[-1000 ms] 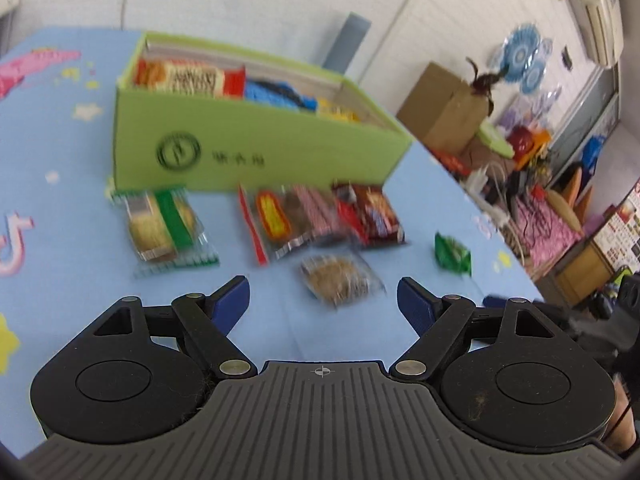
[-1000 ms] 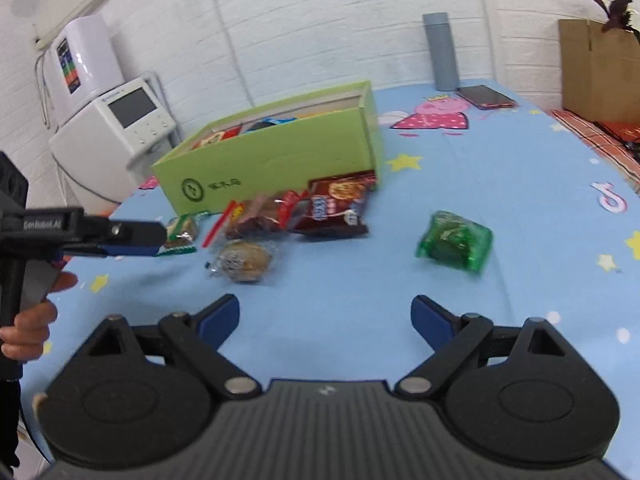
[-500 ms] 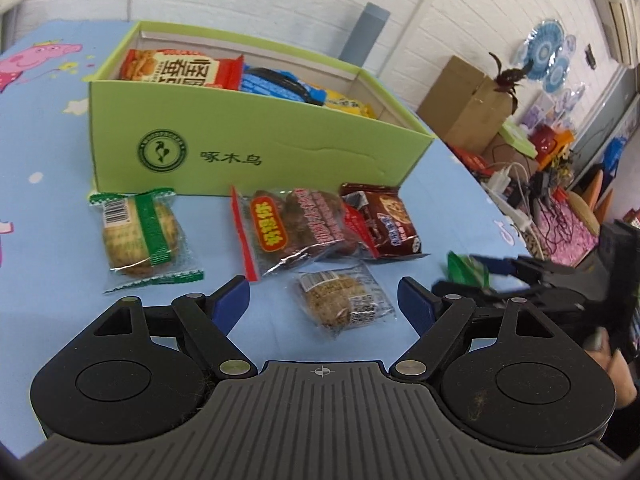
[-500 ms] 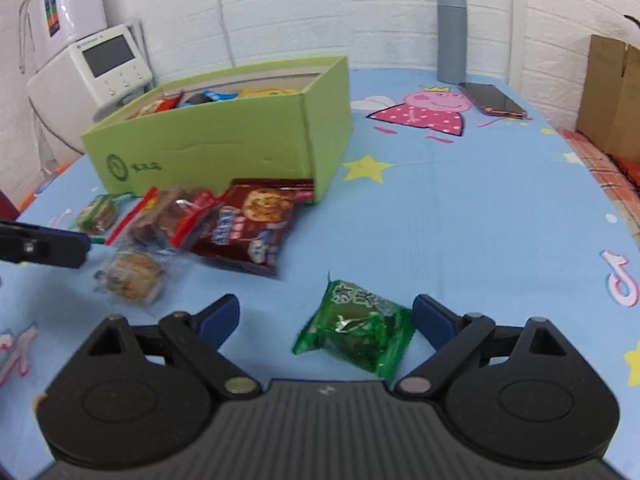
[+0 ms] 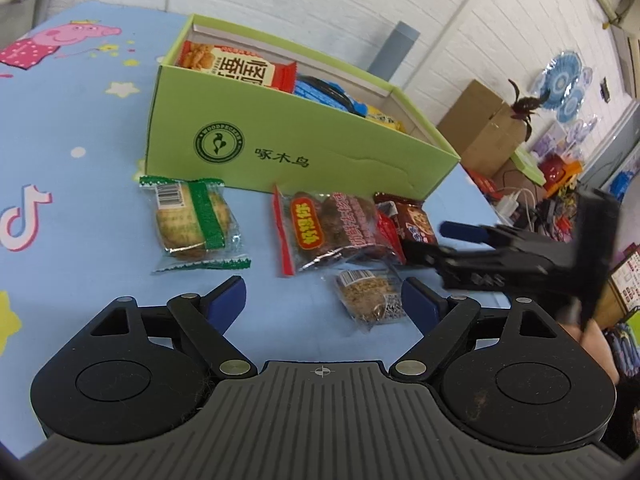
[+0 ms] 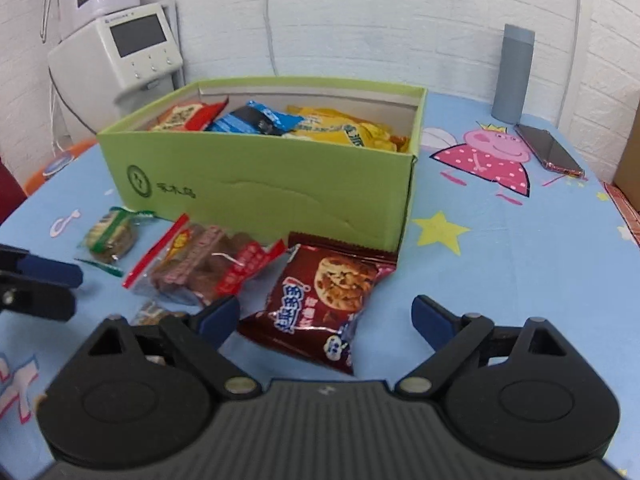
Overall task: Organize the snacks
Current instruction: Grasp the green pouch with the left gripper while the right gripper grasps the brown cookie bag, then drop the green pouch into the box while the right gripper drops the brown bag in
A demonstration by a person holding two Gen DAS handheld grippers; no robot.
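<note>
Right wrist view: we have swung off the green candy, now out of sight, onto the cookie pack (image 6: 320, 304) at 6 o'clock of the box (image 6: 264, 192). Right gripper (image 6: 326, 314) gapes empty; left gripper (image 5: 320, 296), jaws just widening, empty over the oat bar (image 5: 370, 296).

In the left wrist view the right gripper (image 5: 452, 240) is blurred, and it hides most of the dark red cookie packet (image 5: 412, 220) at the table's right edge. In the right wrist view the small brown snack packet (image 6: 154, 314) is mostly hidden behind that gripper's own finger, and the left gripper (image 6: 44, 280) is cut off by the left edge. The box's (image 6: 260, 184) printed characters are too blurred to read there.
</note>
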